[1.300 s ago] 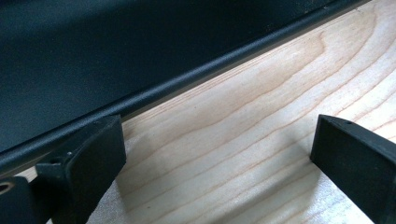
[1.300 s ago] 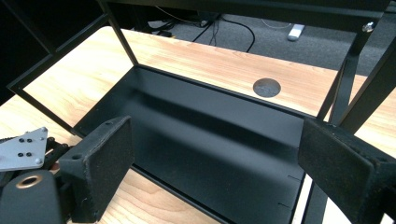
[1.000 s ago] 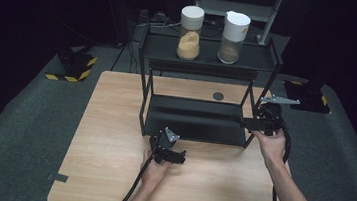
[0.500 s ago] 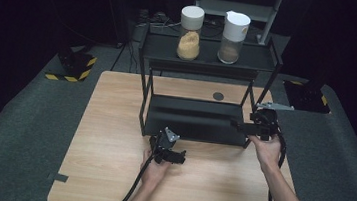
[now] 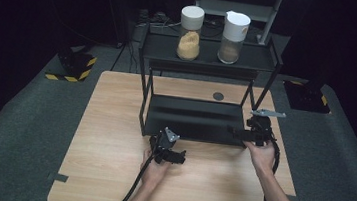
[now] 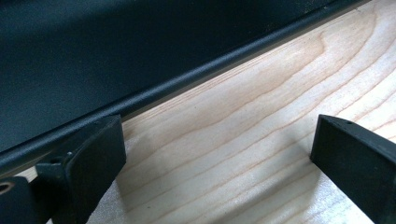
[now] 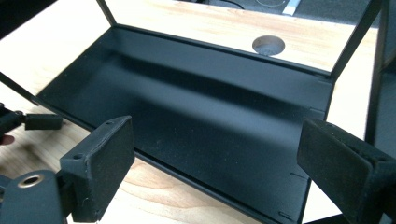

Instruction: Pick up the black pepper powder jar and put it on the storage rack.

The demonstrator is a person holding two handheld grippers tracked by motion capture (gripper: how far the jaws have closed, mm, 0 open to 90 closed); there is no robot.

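Note:
A black two-tier rack (image 5: pixel 263 64) stands on the wooden table (image 5: pixel 108 123). On its top shelf are two white-lidded jars, one with yellow-orange filling (image 5: pixel 190 34) and one with brown filling (image 5: pixel 233 36). My left gripper (image 5: pixel 159 141) rests low on the table just before the rack's lower shelf (image 5: pixel 194 120); its jaws (image 6: pixel 217 135) stand open over bare wood beside the shelf's front rim (image 6: pixel 154 91). My right gripper (image 5: pixel 233 133) hovers at the lower shelf's front right corner, its jaws (image 7: pixel 215 135) open with nothing between them above the shelf (image 7: pixel 210 88).
A round hole (image 5: pixel 218 96) sits in the table behind the rack. The rack's thin uprights (image 7: pixel 357 32) rise close to the right gripper. Black and yellow striped bases (image 5: pixel 72 66) lie on the floor to the left.
My right gripper has sunk toward the lower shelf's front right corner, jaws still open. The left gripper has stayed put.

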